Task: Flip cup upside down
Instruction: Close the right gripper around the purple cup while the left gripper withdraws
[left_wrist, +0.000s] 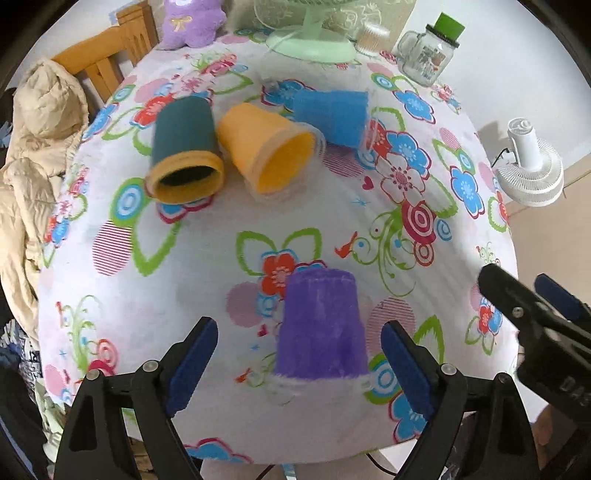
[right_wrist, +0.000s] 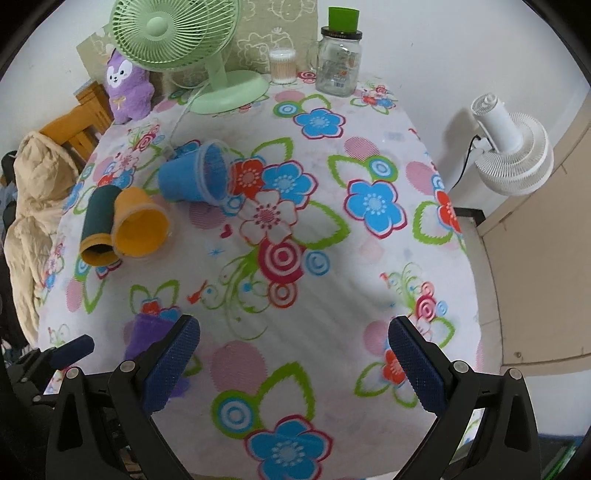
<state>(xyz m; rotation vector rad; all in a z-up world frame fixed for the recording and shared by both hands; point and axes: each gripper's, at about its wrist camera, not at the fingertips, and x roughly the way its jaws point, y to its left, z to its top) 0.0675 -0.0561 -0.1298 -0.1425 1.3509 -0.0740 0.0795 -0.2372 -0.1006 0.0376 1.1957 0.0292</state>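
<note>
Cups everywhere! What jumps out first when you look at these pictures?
First you'd spot the purple cup standing upside down between the open fingers of the left gripper. Farther back, the dark green cup, orange cup and blue cup lie tipped on their sides on the flowery tablecloth. A green fan stands at the table's far edge.

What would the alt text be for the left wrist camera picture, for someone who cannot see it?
A purple cup stands upside down on a flowered tablecloth, between the open blue-padded fingers of the left gripper without touching them. Farther back, a dark green cup, an orange cup and a blue cup lie on their sides. The right gripper pokes in at the right edge.
</note>
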